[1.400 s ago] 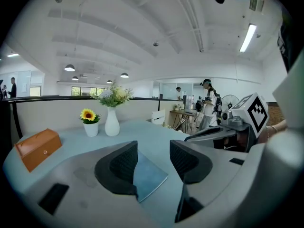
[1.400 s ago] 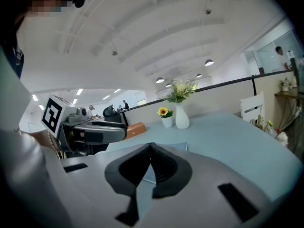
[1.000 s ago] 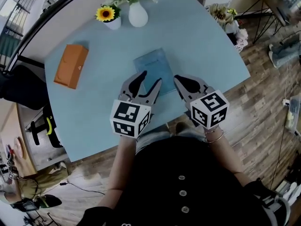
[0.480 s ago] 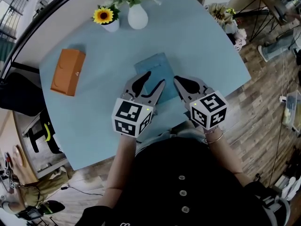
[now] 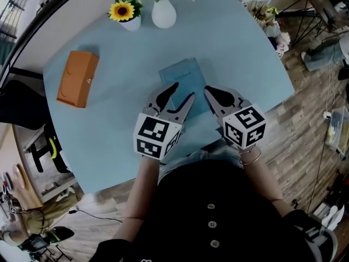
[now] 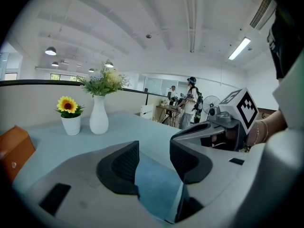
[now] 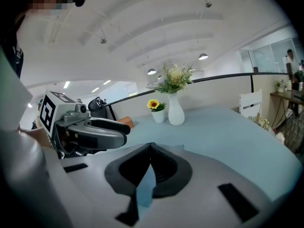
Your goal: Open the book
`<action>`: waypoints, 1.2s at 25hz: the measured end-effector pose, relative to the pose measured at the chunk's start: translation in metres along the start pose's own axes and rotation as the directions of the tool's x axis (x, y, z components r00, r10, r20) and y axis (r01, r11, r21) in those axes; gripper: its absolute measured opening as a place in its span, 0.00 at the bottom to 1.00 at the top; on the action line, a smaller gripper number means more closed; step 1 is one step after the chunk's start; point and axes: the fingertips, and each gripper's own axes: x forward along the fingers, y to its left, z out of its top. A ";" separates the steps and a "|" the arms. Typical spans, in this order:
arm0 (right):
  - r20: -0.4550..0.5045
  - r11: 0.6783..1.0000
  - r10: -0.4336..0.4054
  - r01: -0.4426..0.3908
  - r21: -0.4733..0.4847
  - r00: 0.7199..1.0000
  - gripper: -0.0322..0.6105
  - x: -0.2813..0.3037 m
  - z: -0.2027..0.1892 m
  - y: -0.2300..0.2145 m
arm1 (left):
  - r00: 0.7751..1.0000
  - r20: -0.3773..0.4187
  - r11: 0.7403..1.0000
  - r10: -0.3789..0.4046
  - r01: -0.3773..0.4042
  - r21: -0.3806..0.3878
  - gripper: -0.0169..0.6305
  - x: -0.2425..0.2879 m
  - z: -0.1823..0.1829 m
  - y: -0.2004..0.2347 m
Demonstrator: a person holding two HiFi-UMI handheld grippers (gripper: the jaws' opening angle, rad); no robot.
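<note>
One closed teal-blue rectangular book (image 5: 185, 74) lies flat near the middle of a single pale blue table (image 5: 109, 130), its long side running away from the person.

Two grey hand-held grippers, each carrying a cube with square markers, point at the book's near end. The left gripper (image 5: 182, 91) has its jaws spread a moderate way apart. In the left gripper view the book's cover shows through the gap and below it, with nothing pinched between the pads; whether the tips touch the cover cannot be told. The right gripper (image 5: 207, 89) sits just beside the book's right edge with its jaws pressed together at the tips. In the right gripper view only a narrow blue sliver of surface shows through the slot behind the closed tips, and a corner of the book lies just beyond them. Nothing is held.

Farther out stand three other items:
- One orange-brown rectangular box (image 5: 78, 78), lying well to the left of the book.
- One small white pot with a single sunflower (image 5: 128, 18), at the far edge.
- One taller white vase with a mixed bouquet (image 5: 163, 14), just beside the pot.
</note>
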 end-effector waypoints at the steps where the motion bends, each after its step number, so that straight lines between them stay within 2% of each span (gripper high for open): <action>1: -0.004 1.000 0.005 -0.005 -0.001 1.000 0.05 0.002 0.000 0.000 | 1.000 -0.006 1.000 0.005 -0.005 0.000 0.33 0.000 -0.002 0.001; 10: -0.021 0.998 0.058 -0.058 -0.016 0.998 0.05 0.009 0.001 -0.008 | 0.997 -0.025 0.997 0.072 -0.072 -0.019 0.31 0.001 -0.007 0.009; 18: -0.022 0.994 0.104 -0.104 -0.028 0.994 0.05 -0.002 0.001 -0.016 | 0.991 -0.049 0.992 0.124 -0.125 -0.024 0.31 0.008 -0.008 -0.001; 25: -0.030 0.994 0.109 -0.109 -0.001 0.994 0.05 -0.014 -0.016 -0.025 | 0.988 -0.085 0.992 0.126 -0.128 -0.020 0.31 0.018 -0.020 -0.019; 30: -0.027 0.995 0.099 -0.099 0.019 0.995 0.05 -0.023 -0.025 -0.032 | 0.987 -0.129 0.995 0.097 -0.096 0.015 0.31 0.025 -0.028 -0.038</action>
